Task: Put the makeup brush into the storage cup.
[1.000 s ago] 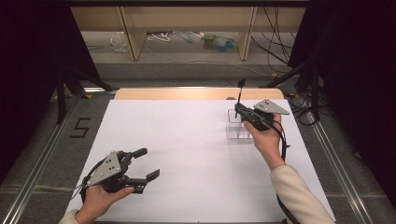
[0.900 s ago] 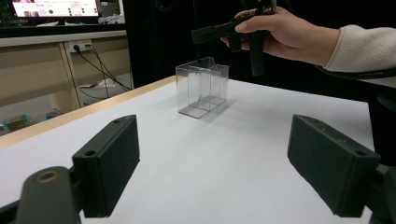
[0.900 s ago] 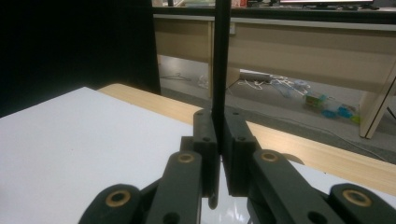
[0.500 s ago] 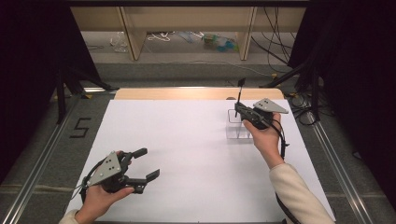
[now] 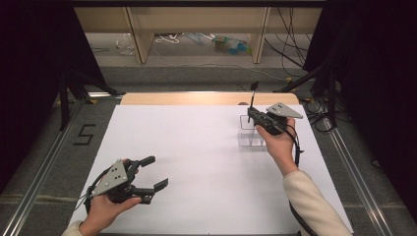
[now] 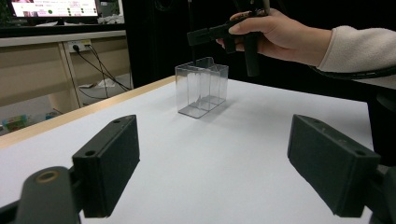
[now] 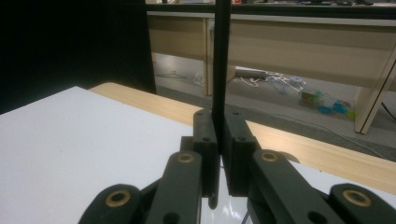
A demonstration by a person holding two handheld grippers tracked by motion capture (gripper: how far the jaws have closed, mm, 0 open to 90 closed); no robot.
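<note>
A clear plastic box [image 5: 250, 133] with inner dividers stands on the white sheet at the far right. Just above its far side, my right gripper [image 5: 251, 114] is shut on a thin black stick [image 5: 253, 97] that stands upright, its small flat head on top. In the right gripper view the stick [image 7: 220, 56] rises straight up from between the closed pads of that gripper [image 7: 218, 135]. My left gripper [image 5: 155, 172] rests open near the front left edge with nothing in it. From the left gripper view, its jaws [image 6: 215, 163] stand wide apart and frame the box [image 6: 201, 88] and the right gripper [image 6: 198, 36] beyond.
A white sheet [image 5: 196, 157] covers the table, and a wooden strip [image 5: 196, 98] shows along its far edge. Black curtains hang on both sides. Cables and small items lie on the floor beyond the table.
</note>
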